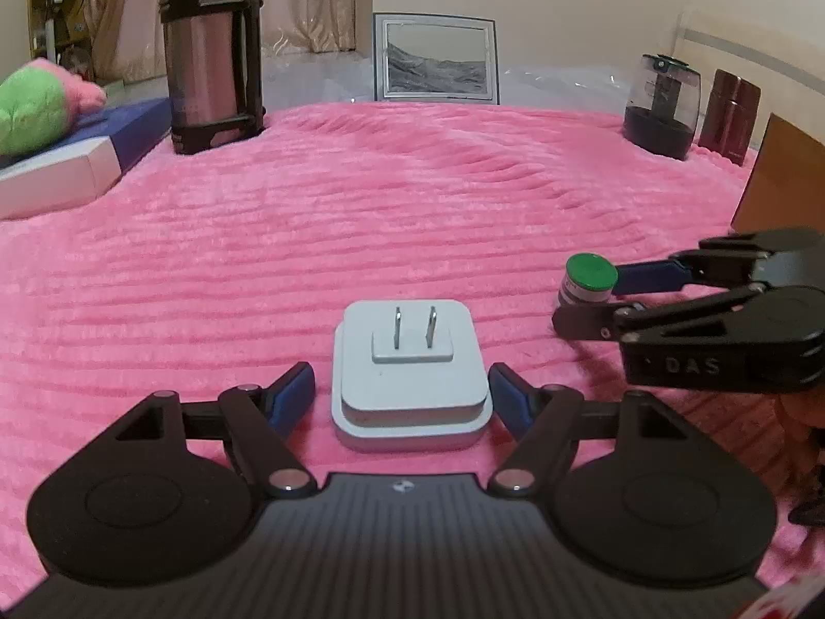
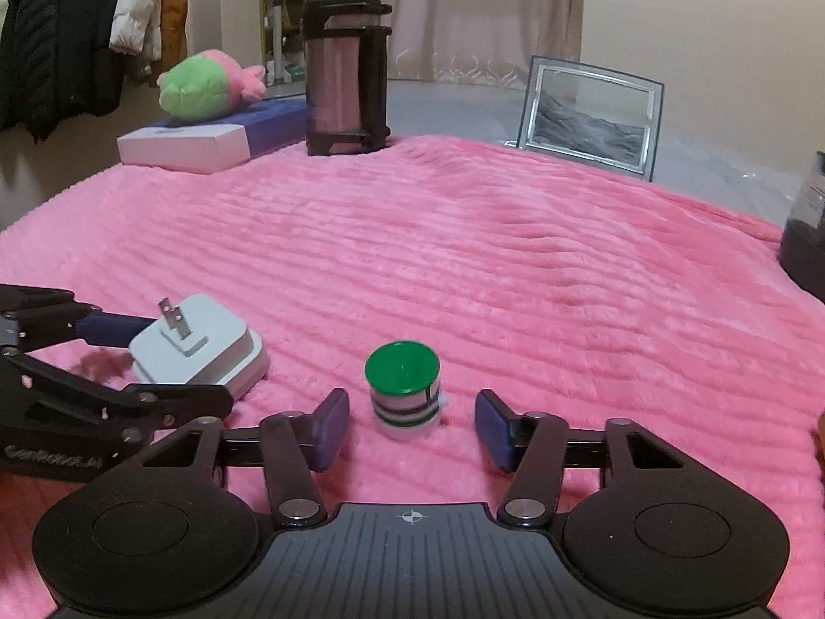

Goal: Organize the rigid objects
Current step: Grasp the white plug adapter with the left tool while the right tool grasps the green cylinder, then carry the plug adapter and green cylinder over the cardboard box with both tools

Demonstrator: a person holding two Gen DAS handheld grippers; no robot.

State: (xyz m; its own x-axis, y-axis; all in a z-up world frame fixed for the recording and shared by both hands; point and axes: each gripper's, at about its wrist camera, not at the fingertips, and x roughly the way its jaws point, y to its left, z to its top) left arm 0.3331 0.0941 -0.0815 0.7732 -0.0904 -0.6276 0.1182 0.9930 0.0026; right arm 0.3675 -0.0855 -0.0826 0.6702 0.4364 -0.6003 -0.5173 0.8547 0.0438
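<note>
A white plug adapter (image 1: 410,376) lies flat on a pink ribbed blanket (image 1: 412,206), its two metal prongs pointing up. The left gripper (image 1: 402,394) frames it: the blue fingers (image 1: 291,394) stand on either side of the adapter's base, very close to it, with a thin strip of pink still visible on each side, so they do not press on it. No writing can be read on the adapter.

To its right stands a small upright bottle with a green cap (image 2: 402,367) and a striped label whose print is too small to read. The right gripper (image 2: 407,425) brackets this bottle, with its fingers (image 2: 492,425) standing moderately apart and a clear gap on both sides of the bottle.

In the left wrist view the right gripper's black body carries the raised letters "DAS". In the right wrist view the left gripper's body shows a blurred line of lettering that cannot be made out.

At the far edge of the blanket stand a tall steel flask with a black handle (image 1: 211,59), a framed grey landscape picture (image 1: 437,59), a dark glass jar (image 1: 662,106) and a maroon container (image 1: 729,116). A green and pink plush toy (image 2: 206,85) rests on a blue and white box (image 2: 206,142).
</note>
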